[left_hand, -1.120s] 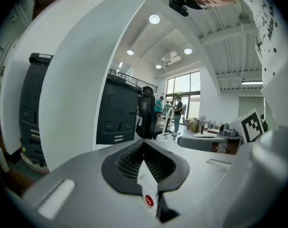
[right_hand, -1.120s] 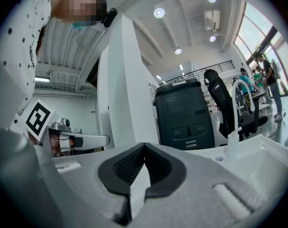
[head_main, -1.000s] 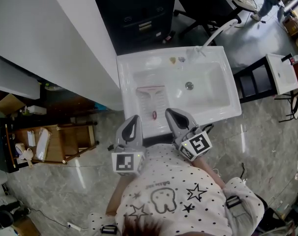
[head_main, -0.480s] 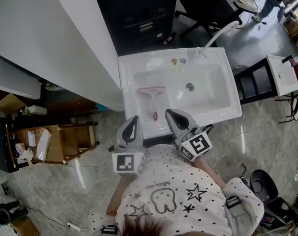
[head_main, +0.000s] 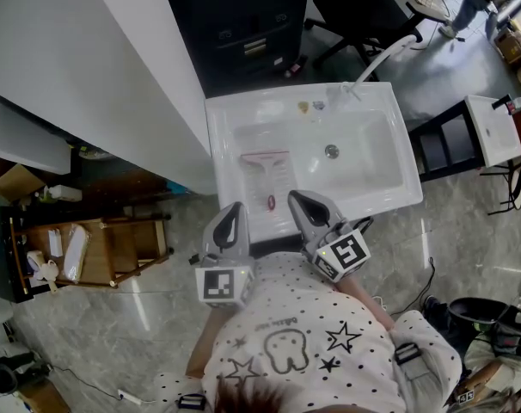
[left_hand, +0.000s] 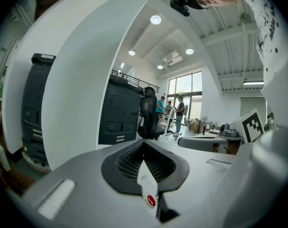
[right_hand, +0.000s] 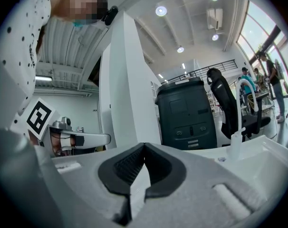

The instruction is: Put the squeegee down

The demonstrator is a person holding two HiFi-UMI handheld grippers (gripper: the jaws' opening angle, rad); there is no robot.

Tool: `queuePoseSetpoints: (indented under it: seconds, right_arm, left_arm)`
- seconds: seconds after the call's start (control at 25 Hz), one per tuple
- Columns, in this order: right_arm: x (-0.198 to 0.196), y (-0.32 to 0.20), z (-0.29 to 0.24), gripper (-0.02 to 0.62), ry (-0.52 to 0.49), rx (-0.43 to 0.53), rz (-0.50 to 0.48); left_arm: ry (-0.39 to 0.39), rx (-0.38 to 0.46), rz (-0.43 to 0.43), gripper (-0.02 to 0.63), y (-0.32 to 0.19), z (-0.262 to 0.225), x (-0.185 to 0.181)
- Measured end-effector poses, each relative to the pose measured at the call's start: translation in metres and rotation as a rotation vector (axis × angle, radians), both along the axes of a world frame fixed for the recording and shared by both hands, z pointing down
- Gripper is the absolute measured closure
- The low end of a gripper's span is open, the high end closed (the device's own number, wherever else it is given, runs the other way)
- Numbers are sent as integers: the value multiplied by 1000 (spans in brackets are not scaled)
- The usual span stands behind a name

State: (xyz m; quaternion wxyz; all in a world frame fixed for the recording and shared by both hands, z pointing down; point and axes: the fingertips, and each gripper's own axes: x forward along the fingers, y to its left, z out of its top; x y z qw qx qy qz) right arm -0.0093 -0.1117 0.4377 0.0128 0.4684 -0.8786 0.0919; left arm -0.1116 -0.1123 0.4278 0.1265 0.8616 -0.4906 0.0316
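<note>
The squeegee [head_main: 265, 172] lies flat on the ribbed left side of the white sink [head_main: 389, 198], handle toward the left gripper [head_main: 235, 207] and right gripper [head_main: 297, 199], both closed on nothing at the front rim, the drain [head_main: 331, 151] and faucet [head_main: 383, 57] beyond.

1. Squeegee [left_hand: 148, 194]: in the left gripper view we saw only a white sliver with a red dot. The left gripper [left_hand: 144, 143], jaws together, hid the rest.
2. White strip [right_hand: 139, 186] below the closed jaws of the right gripper [right_hand: 144, 145]: we could not identify it.
3. Yellowish item [head_main: 303, 107] and pale item [head_main: 318, 104] on the sink [head_main: 222, 144] rim, 12 o'clock in the head view: too small for us to name.
4. Dark round object [head_main: 488, 310], 4 o'clock: cut off by the edge.
</note>
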Motion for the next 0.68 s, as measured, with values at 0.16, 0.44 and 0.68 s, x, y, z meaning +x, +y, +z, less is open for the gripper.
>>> queuePoseSetpoints:
  seconds: [0.16,0.44,0.68]
  right_arm:
    - [1,-1,1,601,7,-2,3]
    - [-6,-1,1,601,20,-3,-7]
    - [-9,-3,1,601,34,-5,-12]
  left_arm:
    - [5,7,-3,609,-1,-1,1]
    - [-6,17,-2,607,0,-2,-5]
    - [9,13,-15,607,-2,-5,-7]
